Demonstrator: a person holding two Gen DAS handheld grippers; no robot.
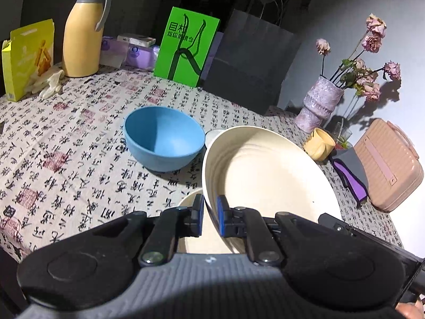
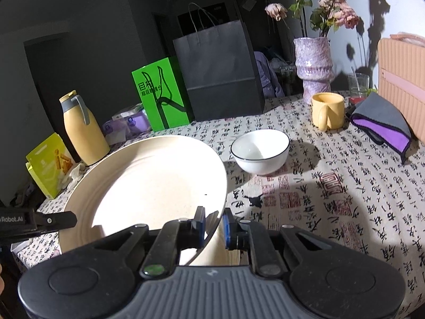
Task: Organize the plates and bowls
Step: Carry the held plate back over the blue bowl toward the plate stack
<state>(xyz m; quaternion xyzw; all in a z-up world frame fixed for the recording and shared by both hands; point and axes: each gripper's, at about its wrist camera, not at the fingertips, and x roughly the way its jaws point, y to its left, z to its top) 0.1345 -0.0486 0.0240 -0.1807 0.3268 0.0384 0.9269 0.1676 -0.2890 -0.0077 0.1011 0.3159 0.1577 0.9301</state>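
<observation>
cream plate [image 1: 265,170] rim pinched in left claw [image 1: 210,216], right claw [image 2: 214,224]

Two close wrist views, facing across shared cream plate [image 1: 265,175]

Second cream plate [image 1: 189,199] mostly hidden — beneath lifted plate [image 1: 265,170] and fingers [image 1: 198,212]

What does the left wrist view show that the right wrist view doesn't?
Left wrist only: the blue bowl and the left gripper, clamped on the cream plate's rim. Right wrist only: the right gripper, clamped on that plate's opposite rim. Both: the tilted plate, a second cream plate beneath it, the white bowl, yellow mug, thermos, green box and vase.
</observation>
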